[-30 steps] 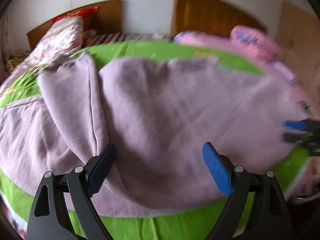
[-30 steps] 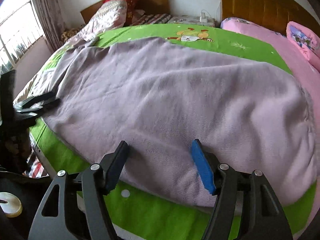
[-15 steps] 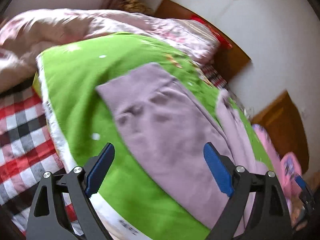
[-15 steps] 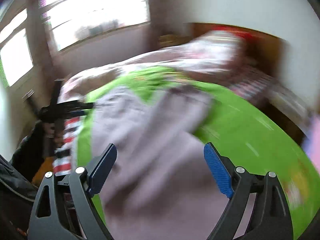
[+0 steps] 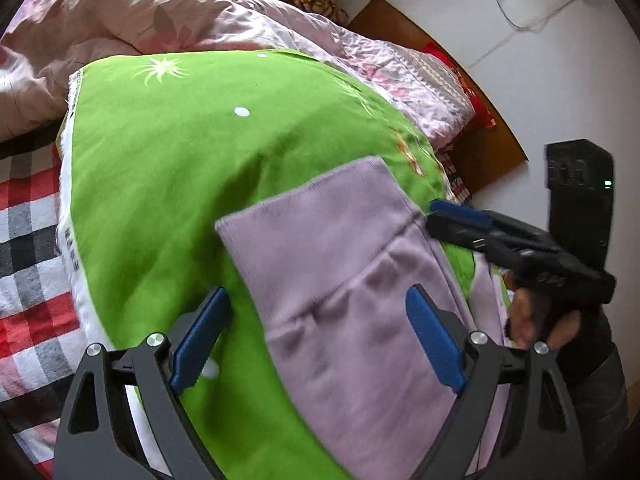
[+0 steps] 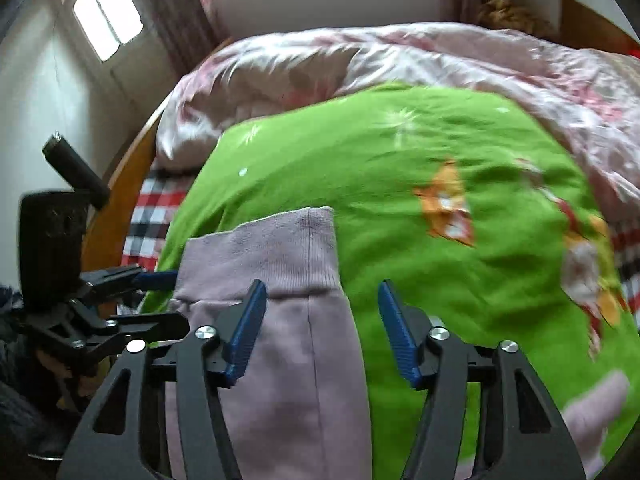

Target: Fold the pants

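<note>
Green bedspread [image 5: 168, 168] carries the lilac pants [image 5: 344, 280], waistband toward frame top, legs trailing down; both left tool [image 5: 320, 344] and right tool [image 6: 320, 328] gape apart, straddling opposite waistband corners.

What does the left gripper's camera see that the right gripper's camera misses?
Only the left wrist view shows the white wall with a cable and the person's hand holding the right gripper. Only the right wrist view shows the window and the orange cartoon print. Both show the lilac pants on the green sheet, the floral quilt, and both grippers open.
</note>
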Motion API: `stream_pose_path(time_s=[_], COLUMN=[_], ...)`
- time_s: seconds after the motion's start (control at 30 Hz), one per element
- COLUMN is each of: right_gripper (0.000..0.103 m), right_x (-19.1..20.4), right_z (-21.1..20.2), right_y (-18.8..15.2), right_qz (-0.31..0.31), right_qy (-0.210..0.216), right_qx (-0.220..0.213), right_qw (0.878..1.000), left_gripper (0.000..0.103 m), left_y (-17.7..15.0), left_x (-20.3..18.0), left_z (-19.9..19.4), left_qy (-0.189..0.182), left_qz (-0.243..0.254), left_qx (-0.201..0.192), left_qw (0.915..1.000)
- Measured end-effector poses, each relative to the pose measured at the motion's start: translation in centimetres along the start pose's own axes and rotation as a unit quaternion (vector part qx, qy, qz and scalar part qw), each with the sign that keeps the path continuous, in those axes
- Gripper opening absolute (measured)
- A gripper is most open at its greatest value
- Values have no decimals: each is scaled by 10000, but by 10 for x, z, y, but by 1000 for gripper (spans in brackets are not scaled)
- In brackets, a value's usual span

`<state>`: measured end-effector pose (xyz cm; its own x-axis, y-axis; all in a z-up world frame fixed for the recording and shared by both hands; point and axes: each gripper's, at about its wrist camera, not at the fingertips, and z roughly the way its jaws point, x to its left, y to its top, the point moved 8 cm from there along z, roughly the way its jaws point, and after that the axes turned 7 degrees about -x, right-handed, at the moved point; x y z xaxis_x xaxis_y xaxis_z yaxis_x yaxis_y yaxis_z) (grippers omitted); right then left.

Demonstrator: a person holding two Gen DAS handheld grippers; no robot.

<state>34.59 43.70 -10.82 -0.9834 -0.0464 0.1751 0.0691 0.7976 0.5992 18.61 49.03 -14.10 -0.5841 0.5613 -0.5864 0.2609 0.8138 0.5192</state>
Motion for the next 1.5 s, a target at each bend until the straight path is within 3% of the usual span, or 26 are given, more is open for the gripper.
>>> stream_pose_path(time_s=[0.07, 0.1, 0.13, 0.17, 0.2, 0.23, 0.27, 0.43, 0.5, 0.6, 0.63, 0.67, 0.73, 0.77, 0.8, 0.83, 0.9, 1.0, 1.1, 1.17, 1.27, 1.33, 1.4, 1.47, 1.5], right_gripper=[50, 41, 37, 34, 26, 15, 15, 14, 13, 13, 13, 14, 24, 30, 47, 59, 64, 65, 70, 70, 70, 70, 71, 62, 36], right_x=[4, 7, 12, 15, 17, 17, 17, 29, 27, 17, 14, 10, 6, 3, 0, -3, -11, -55, -105, -139, -159, -162, -164, -162, -161], right_z=[8, 10, 10, 9, 9, 8, 5, -22, -16, 7, 15, 23, 24, 19, 9, -5, -42, -117, -164, -188, -193, -184, -166, -160, -158], right_y=[-4, -3, -5, -5, -3, -1, 1, 19, 27, 24, 20, 15, 14, 15, 18, 21, 24, -3, -54, -102, -156, -175, -186, -181, -178], right_qz=[-74, -137, -289, -457, -584, -684, -693, -898, -918, -786, -781, -773, -542, -354, -193, -70, 192, 799, 1649, 2481, 3140, 3265, 3365, 3176, 3063], right_qy=[137, 196, 186, 99, 22, -141, -212, -503, -627, -731, -798, -907, -840, -786, -835, -844, -785, -1245, -1702, -1906, -1936, -1986, -1896, -2003, -2168], right_qx=[59, 47, 42, -4, -60, -169, -254, -798, -753, -476, -362, -285, -386, -349, -399, -547, -914, -1280, -1300, -1218, -1044, -883, -741, -851, -822], right_qw=[9999, 9997, 9994, 9989, 9983, 9974, 9970, 9915, 9909, 9931, 9931, 9925, 9942, 9957, 9955, 9949, 9925, 9807, 9628, 9420, 9236, 9199, 9194, 9229, 9232], left_gripper=[89, 88, 79, 63, 59, 41, 9, 10, 10, 11, 12, 20, 32, 49, 62, 81, 84, 90, 95, 95, 95, 95, 98, 101, 101], left_y=[2, 3, 3, 2, 2, 2, 5, 20, 28, 29, 24, 20, 17, 17, 21, 25, 33, 27, -4, -29, -60, -69, -76, -75, -74], left_x=[0, 0, 1, 2, 1, -1, -1, -18, -24, -14, -6, 2, 10, 11, 12, 14, 6, -30, -71, -91, -100, -91, -85, -88, -87], left_z=[5, 8, 10, 9, 8, 7, 1, -30, -38, -26, -15, -7, -3, -7, -13, -21, -45, -66, -63, -50, -28, -12, -3, -4, -7], left_qy=[53, 88, 232, 435, 458, 381, 360, 401, 487, 634, 770, 912, 990, 1026, 1166, 1319, 1425, 928, 158, -209, -167, 18, -24, -58, -2], left_qz=[-28, -20, 16, 118, 213, 226, 223, 583, 736, 672, 684, 668, 642, 656, 655, 638, 712, 1121, 1508, 1744, 2024, 1981, 1901, 1931, 1908], left_qx=[6, 7, -22, -61, -112, -157, -253, -755, -927, -731, -540, -439, -451, -493, -614, -790, -1172, -1261, -820, -378, 132, 502, 703, 798, 806], left_qw=[10000, 10000, 9997, 9990, 9987, 9989, 9988, 9946, 9918, 9930, 9932, 9926, 9920, 9913, 9891, 9861, 9803, 9813, 9850, 9837, 9791, 9789, 9792, 9779, 9783])
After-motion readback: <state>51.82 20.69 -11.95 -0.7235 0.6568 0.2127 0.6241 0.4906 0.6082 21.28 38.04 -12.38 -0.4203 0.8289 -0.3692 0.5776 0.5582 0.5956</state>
